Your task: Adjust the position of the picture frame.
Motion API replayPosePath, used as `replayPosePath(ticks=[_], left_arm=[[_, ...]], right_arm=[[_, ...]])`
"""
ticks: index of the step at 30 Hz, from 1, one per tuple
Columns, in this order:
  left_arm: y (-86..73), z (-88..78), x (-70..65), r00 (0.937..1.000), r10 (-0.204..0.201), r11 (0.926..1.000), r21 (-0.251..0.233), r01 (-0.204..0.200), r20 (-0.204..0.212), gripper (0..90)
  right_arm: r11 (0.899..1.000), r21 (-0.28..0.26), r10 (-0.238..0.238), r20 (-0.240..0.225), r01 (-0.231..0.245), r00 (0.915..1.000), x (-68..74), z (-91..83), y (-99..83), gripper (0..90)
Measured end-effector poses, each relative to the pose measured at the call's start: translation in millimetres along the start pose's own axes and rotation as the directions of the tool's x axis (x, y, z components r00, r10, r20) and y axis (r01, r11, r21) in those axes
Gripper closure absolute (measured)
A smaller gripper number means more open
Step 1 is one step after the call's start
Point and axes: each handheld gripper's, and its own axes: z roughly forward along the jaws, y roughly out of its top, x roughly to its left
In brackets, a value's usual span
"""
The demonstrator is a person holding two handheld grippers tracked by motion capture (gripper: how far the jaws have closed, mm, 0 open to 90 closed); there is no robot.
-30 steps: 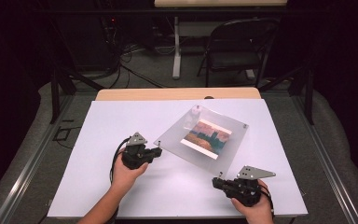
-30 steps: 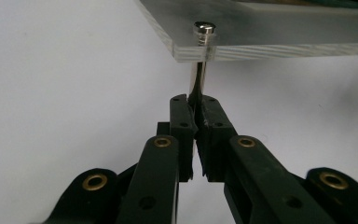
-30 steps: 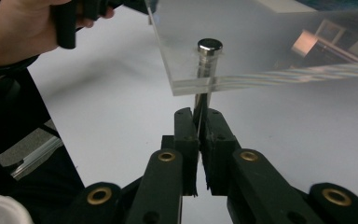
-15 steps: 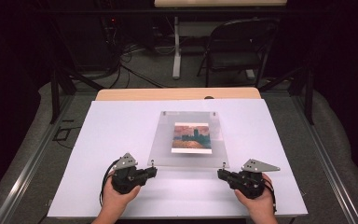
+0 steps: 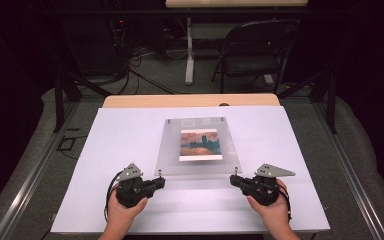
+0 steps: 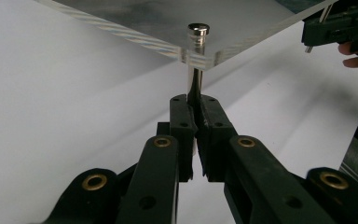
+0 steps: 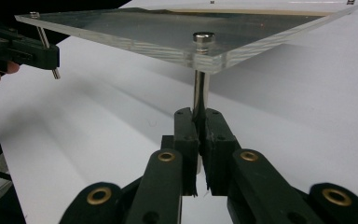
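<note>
Clear panel at the middle of the table, a gripper at each near corner

In the high view the table [image 5: 105,150] takes up the lower half of the frame, with the clear panel [image 5: 170,145] at its centre and a picture [image 5: 200,145] in the middle of the panel. The left gripper [image 5: 160,181] sits at the panel's lower left corner, the right gripper [image 5: 234,179] at its lower right, each just below the near edge. A post [image 6: 196,79] hangs under each of those corners [image 7: 201,88]. A chair [image 5: 255,55] stands beyond the table, upper right
</note>
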Motion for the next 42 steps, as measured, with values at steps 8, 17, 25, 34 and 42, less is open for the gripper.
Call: replayPosePath(ticks=[8,17,25,34,42], left_arm=[[21.1,2.1,13.9,0.9993,-0.028,0.9993,-0.026,0.028,-0.022,85.3],[37.4,13.1,29.0,0.9977,-0.039,0.9989,-0.028,0.038,-0.056,85.3],[39.4,21.9,35.5,0.9963,-0.043,0.9987,-0.030,0.041,-0.074,85.3],[24.0,33.9,38.5,0.9953,-0.028,0.9996,0.002,0.028,-0.093,85.3],[17.1,41.4,44.0,0.9924,-0.022,0.9995,0.018,0.024,-0.121,85.3]], right_arm=[[0.999,-0.028,0.019,0.002,-0.019,0.9998,-5.6,10.4,18.9,85.6],[0.999,-0.045,0.025,0.030,-0.023,0.9992,-17.7,28.0,35.0,85.6],[0.999,-0.040,0.017,0.051,-0.015,0.9986,-25.0,38.0,38.2,85.6],[1.000,0.007,0.006,0.078,-0.007,0.9969,-27.2,46.9,24.9,85.5],[0.999,0.042,-0.007,0.088,0.003,0.9961,-28.3,57.3,17.5,85.4]])
